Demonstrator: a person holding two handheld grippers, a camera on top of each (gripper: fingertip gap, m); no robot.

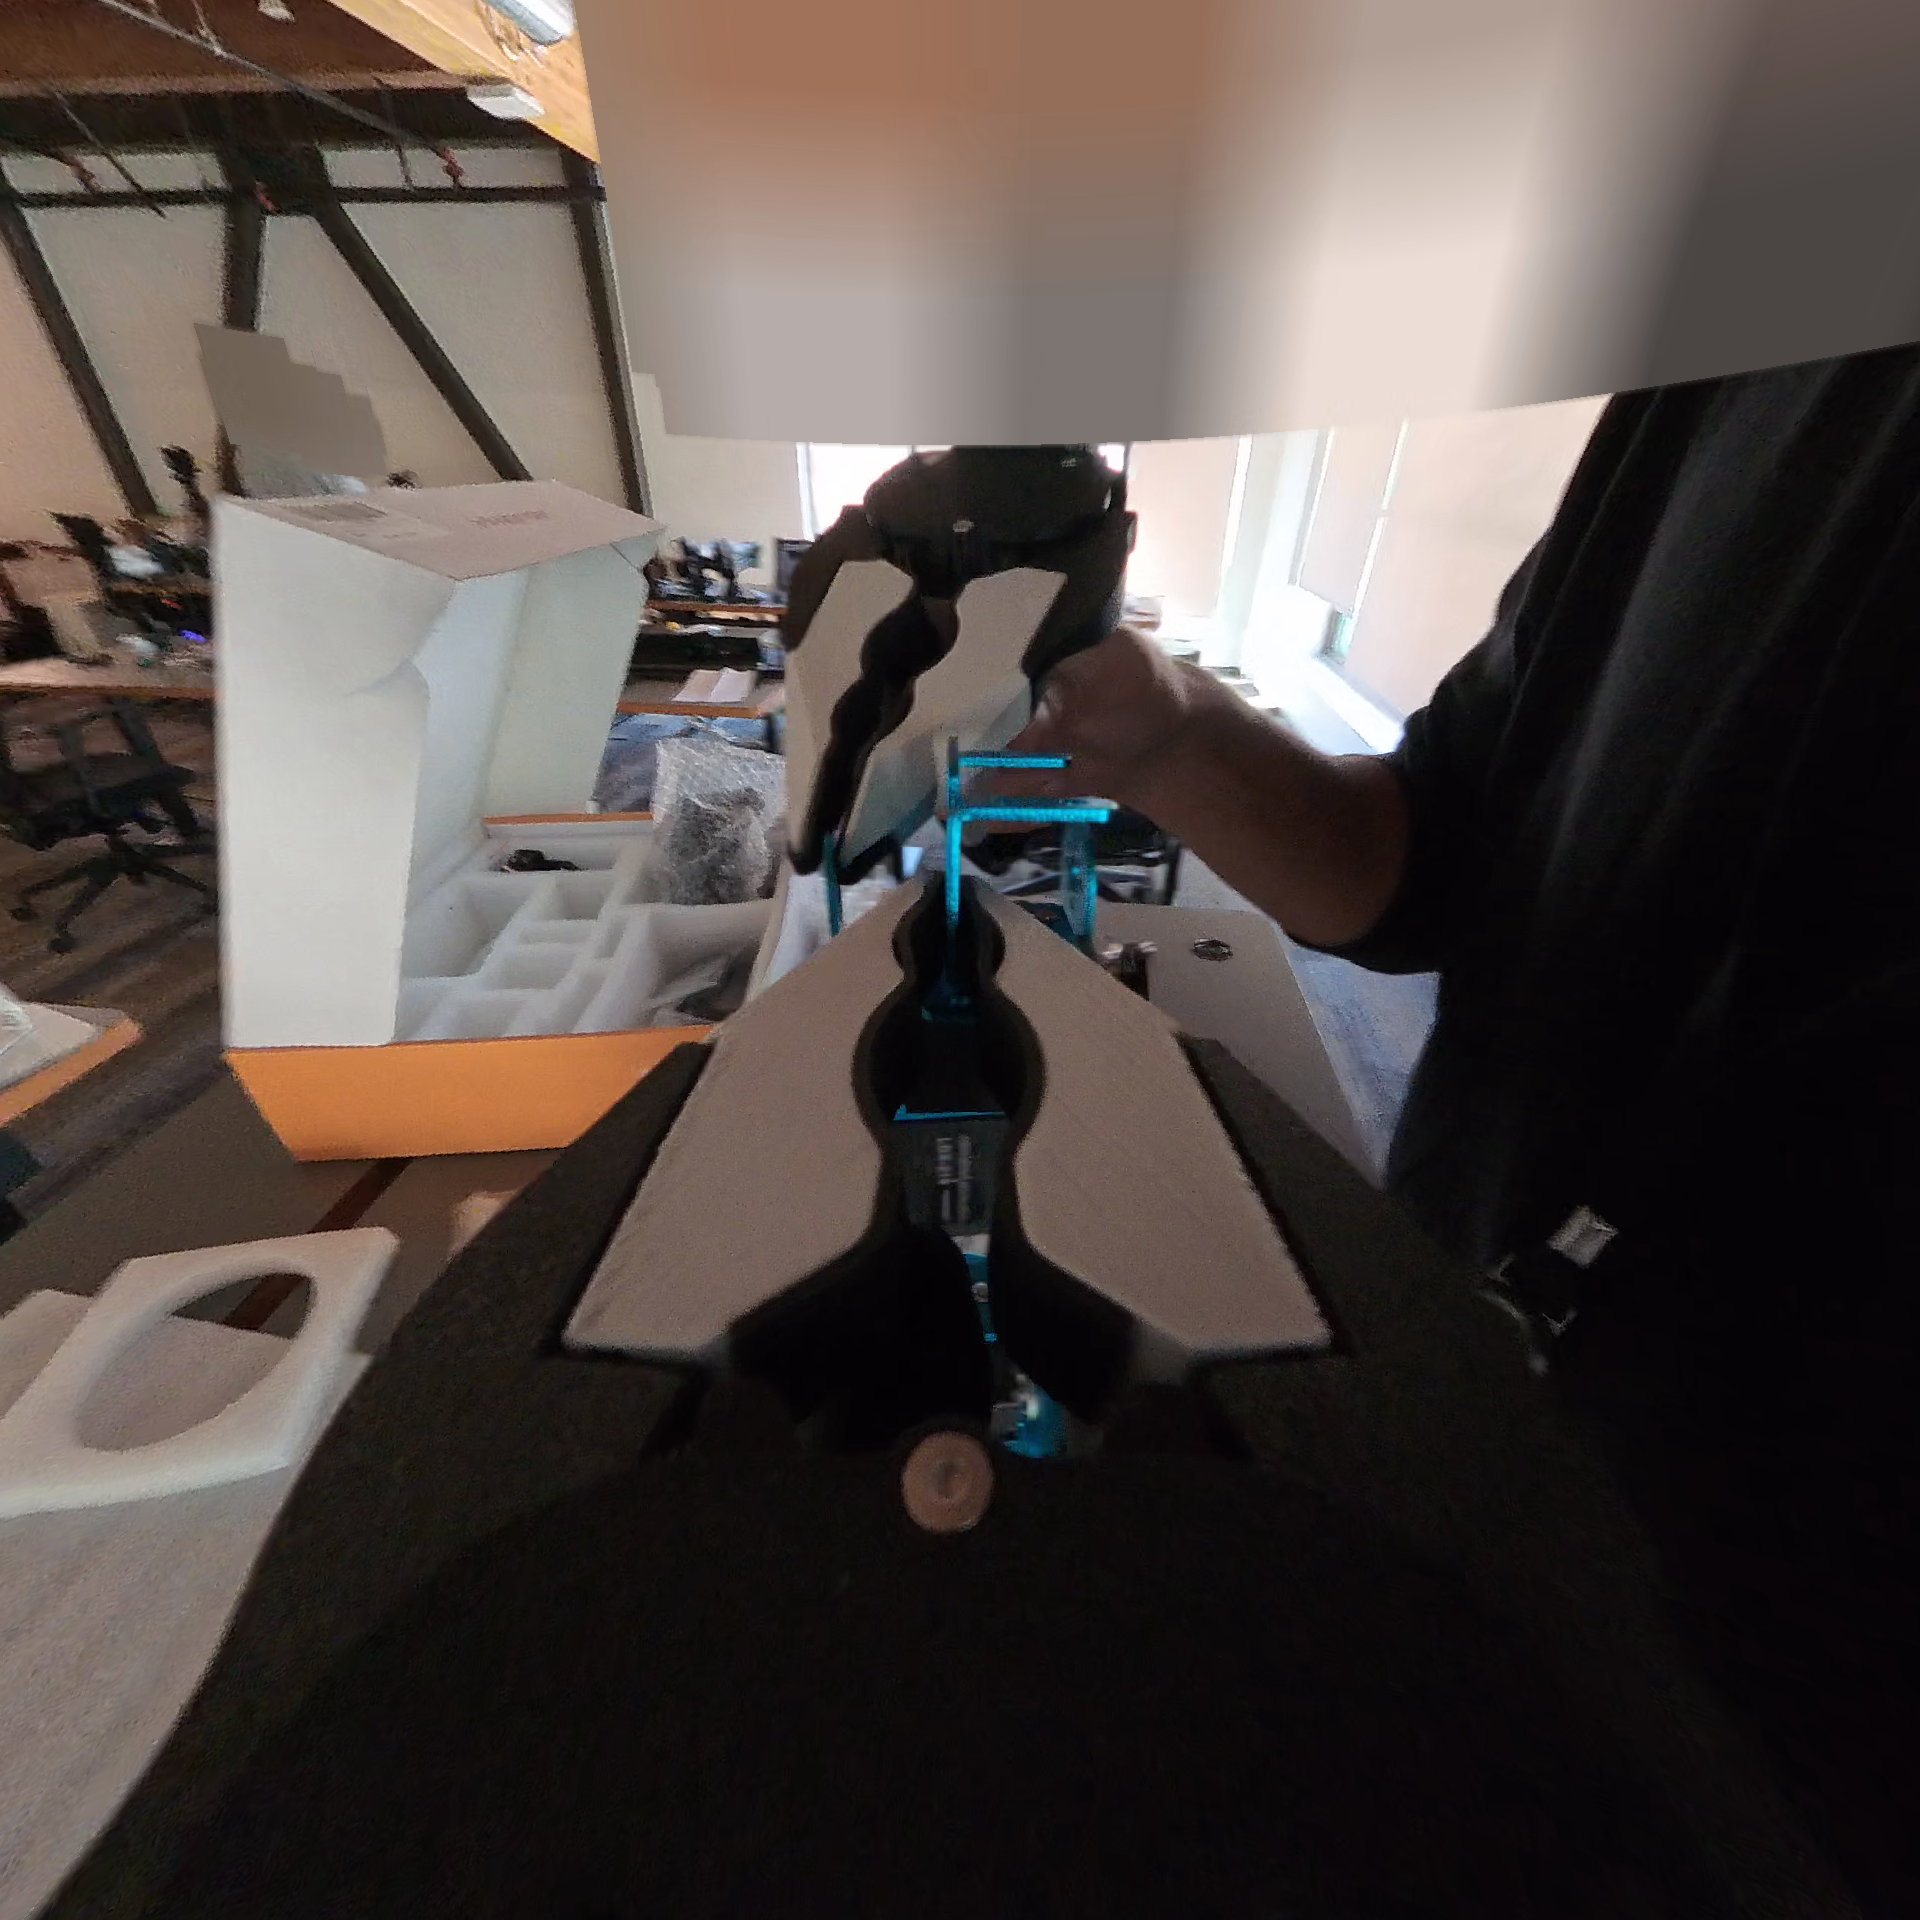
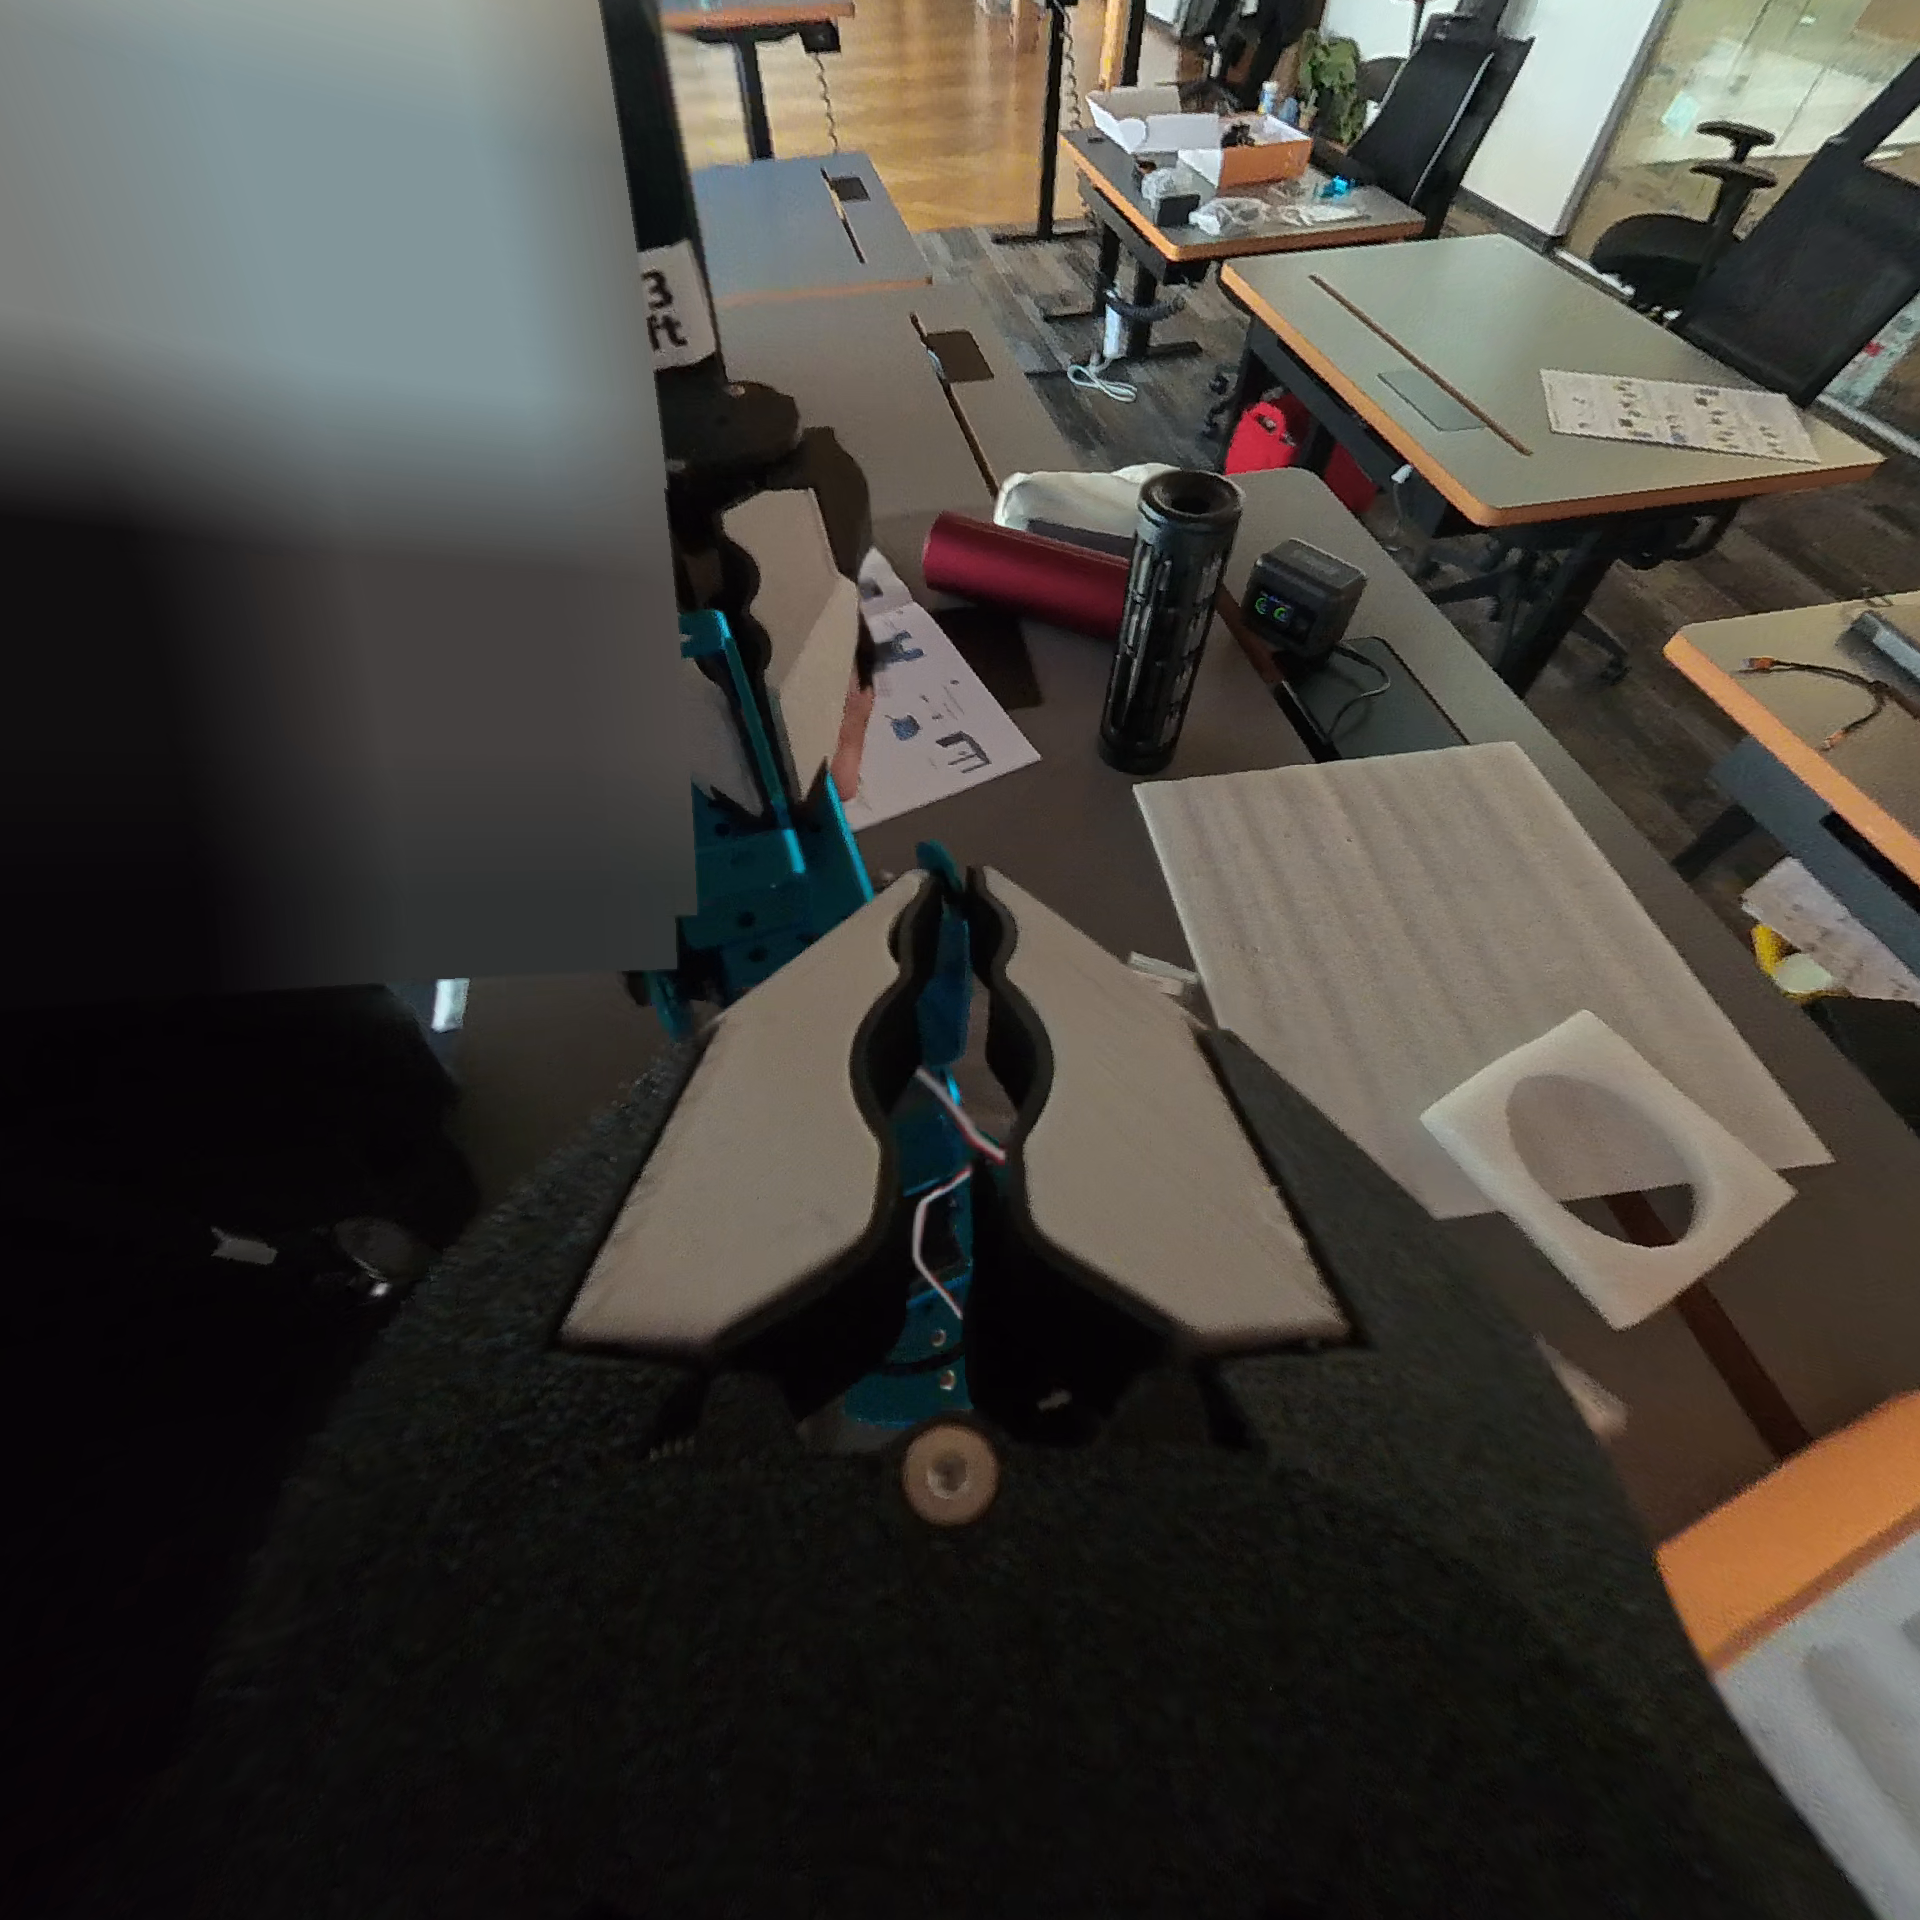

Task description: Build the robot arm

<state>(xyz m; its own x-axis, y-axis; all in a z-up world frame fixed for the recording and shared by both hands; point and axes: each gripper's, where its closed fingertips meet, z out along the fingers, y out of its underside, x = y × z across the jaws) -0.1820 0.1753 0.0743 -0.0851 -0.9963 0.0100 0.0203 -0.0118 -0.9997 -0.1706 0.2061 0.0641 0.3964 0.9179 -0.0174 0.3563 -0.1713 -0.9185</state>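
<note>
A blue metal frame [image 1: 1023, 821] of perforated beams is held in the air between both grippers. My left gripper [image 1: 951, 888] is shut on a thin blue plate of the frame, with a black labelled part lying between its fingers. My right gripper [image 2: 951, 881] is shut on another blue part of the frame [image 2: 764, 883], and red and white wires [image 2: 961, 1143] run between its fingers. Each gripper shows in the other's view: the right one [image 1: 836, 847] held by a hand [image 1: 1122, 717], the left one [image 2: 805, 758] partly behind a blurred patch.
An open white box [image 1: 343, 748] with foam compartments and an orange base stands at left. On the dark table [image 2: 1039, 831] lie a foam sheet [image 2: 1403, 935], a foam square with a hole [image 2: 1621, 1236], a black cylinder [image 2: 1169, 623], a red tube [image 2: 1023, 582], a small black device [image 2: 1304, 597] and a printed sheet [image 2: 935, 717]. Only a small space, under 4 cm, lies between the two pairs of fingers.
</note>
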